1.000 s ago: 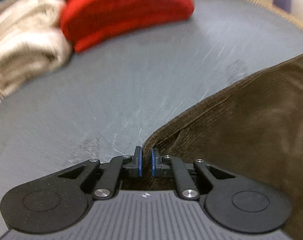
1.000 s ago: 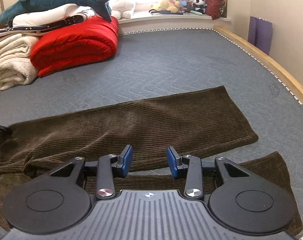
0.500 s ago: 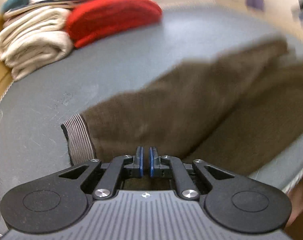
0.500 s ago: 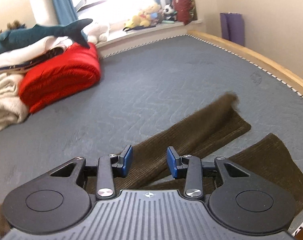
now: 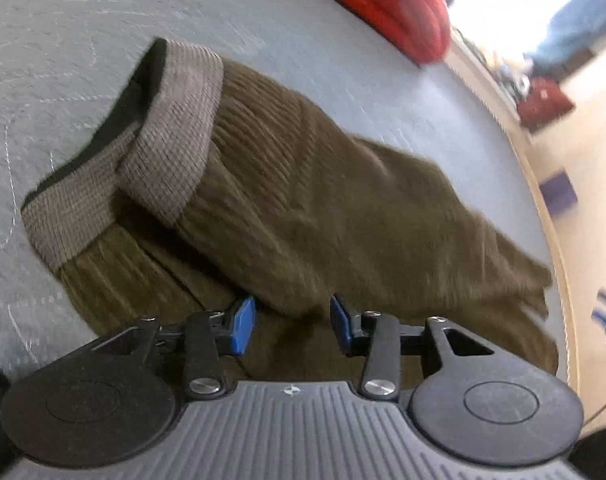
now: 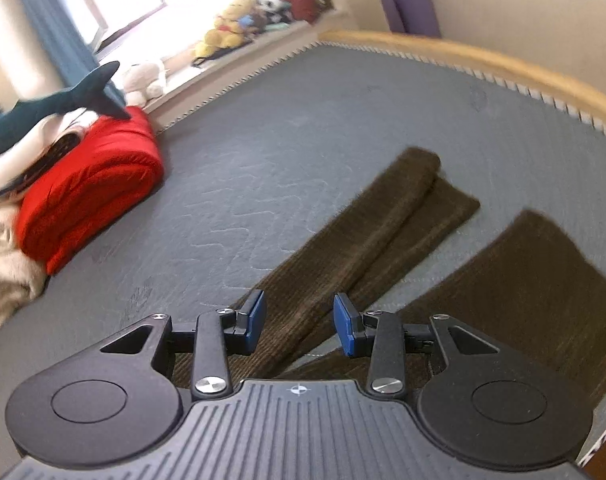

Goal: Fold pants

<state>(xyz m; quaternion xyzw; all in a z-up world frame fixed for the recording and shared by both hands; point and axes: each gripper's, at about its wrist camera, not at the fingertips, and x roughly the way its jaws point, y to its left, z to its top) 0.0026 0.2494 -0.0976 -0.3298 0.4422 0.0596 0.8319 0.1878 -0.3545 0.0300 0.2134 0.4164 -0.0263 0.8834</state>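
Covering most of both views, the grey quilted bed point(image 6: 303, 152) carries the brown corduroy pants point(image 5: 323, 208) near its front edge, waistband point(image 5: 175, 128) doubled over, one leg point(image 6: 383, 232) creased lengthwise, the other flat beside it. A red folded blanket point(image 6: 91, 184) sits toward the far left corner. The left gripper point(image 5: 291, 324) is opening its jaws above the fabric, released. The right gripper point(image 6: 299, 322) hangs parted, grasping nothing.

No readable text, label, brand, number or sign in either view
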